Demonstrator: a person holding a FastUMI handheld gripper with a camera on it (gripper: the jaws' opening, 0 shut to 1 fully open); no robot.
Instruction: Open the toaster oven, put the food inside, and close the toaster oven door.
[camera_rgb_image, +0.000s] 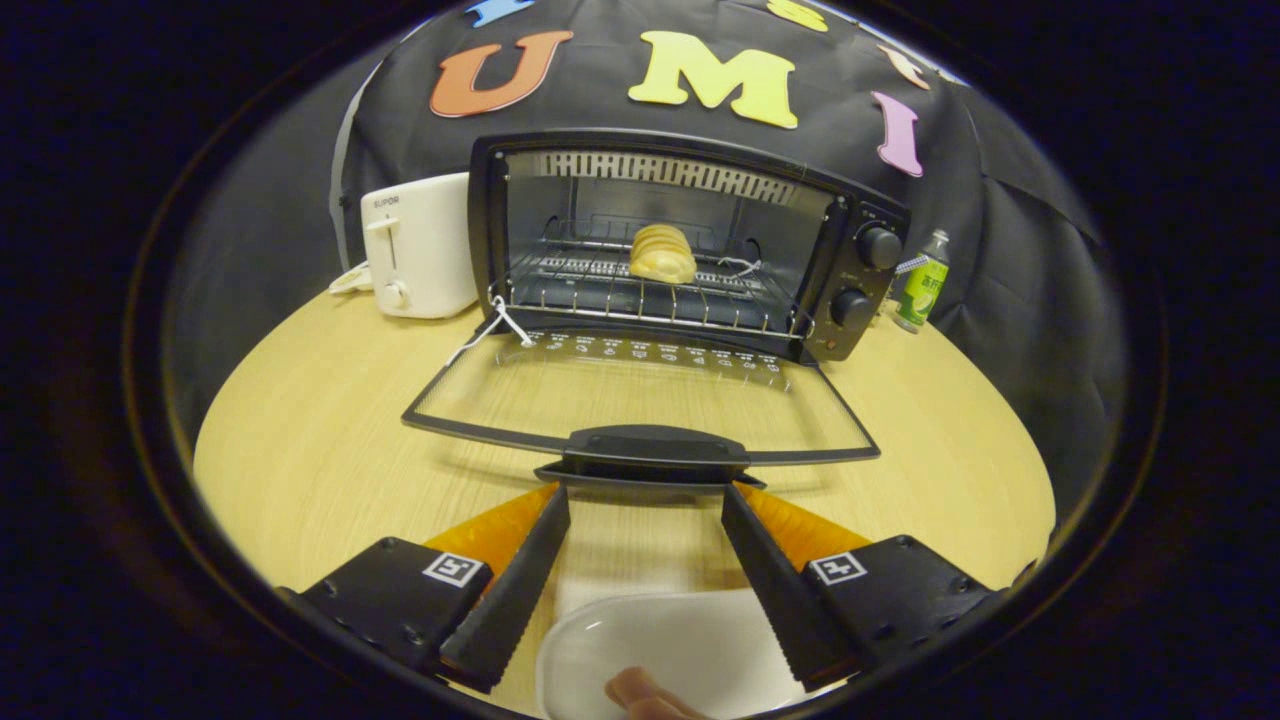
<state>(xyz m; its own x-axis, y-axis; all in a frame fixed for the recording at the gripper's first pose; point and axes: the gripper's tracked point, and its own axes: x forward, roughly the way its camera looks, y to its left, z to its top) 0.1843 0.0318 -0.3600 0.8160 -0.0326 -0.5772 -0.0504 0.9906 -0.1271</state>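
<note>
To the left of your toaster oven (690, 240) stands a white toaster (420, 245), not part of the job. The oven door (640, 400) lies fully down and the bread (662, 253) sits on the rack inside — two steps done, by my reading. Your gripper (645, 500) is spread wide, holding nothing, its fingertips just short of the door handle (655, 447). Closing remains.

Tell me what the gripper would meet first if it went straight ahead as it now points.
Probably the door handle of the open toaster oven: the gripper is open, fingers spread just short of it. Height is hard to judge.
</note>
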